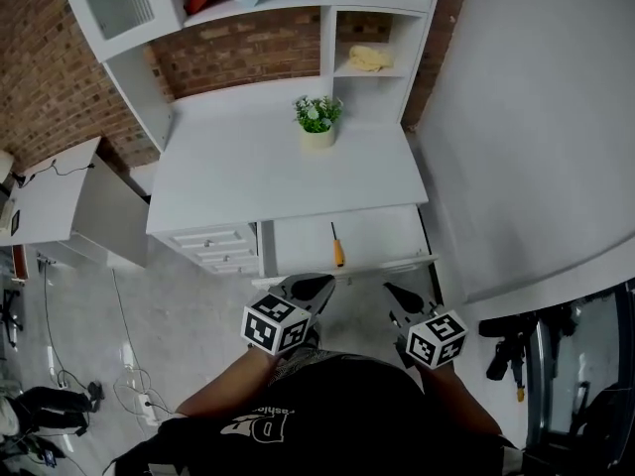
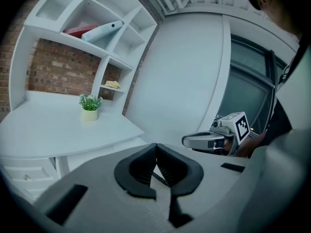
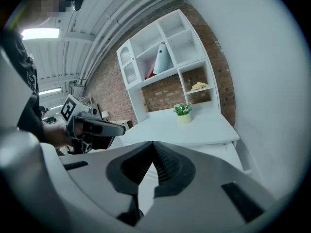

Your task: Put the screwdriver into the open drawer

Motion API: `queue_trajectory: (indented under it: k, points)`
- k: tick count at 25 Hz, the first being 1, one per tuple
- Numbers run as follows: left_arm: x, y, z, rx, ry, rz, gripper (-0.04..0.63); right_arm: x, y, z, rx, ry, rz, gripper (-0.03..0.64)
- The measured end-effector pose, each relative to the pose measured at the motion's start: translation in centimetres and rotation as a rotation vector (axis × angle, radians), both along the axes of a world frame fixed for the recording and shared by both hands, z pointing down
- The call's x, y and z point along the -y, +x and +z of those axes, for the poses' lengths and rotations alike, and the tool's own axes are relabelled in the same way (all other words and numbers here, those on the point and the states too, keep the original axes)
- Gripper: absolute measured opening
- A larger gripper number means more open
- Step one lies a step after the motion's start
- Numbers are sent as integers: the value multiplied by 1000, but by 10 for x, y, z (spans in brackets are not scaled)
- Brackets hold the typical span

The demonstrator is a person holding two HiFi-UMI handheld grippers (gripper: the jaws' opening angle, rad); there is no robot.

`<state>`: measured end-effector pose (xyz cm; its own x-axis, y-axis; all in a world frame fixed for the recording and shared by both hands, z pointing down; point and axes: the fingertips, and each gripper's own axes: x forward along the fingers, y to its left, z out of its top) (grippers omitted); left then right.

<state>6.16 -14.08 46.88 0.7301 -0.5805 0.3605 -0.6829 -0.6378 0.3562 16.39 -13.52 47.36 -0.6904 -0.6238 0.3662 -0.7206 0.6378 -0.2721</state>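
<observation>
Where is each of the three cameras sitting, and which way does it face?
Head view: on the head, looking steeply down at desk, drawer and screwdriver; shows left gripper, right gripper, forearms.
Left gripper view: on that gripper, facing the shelves over its shut jaws; right gripper alongside.
Right gripper view: on that gripper, facing the shelves over its shut jaws; left gripper alongside.
Shared: all three show the plant.
</observation>
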Motion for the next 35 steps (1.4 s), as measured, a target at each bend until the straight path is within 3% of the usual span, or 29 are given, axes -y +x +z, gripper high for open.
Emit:
queue_trajectory:
  k: [11, 35]
  points:
    - [-60, 13, -6, 15, 27, -68, 18, -56, 25, -1, 17, 12, -17, 5]
    - [-75, 25, -20, 48, 54, -53, 18, -74, 31, -12, 49, 18, -44, 5]
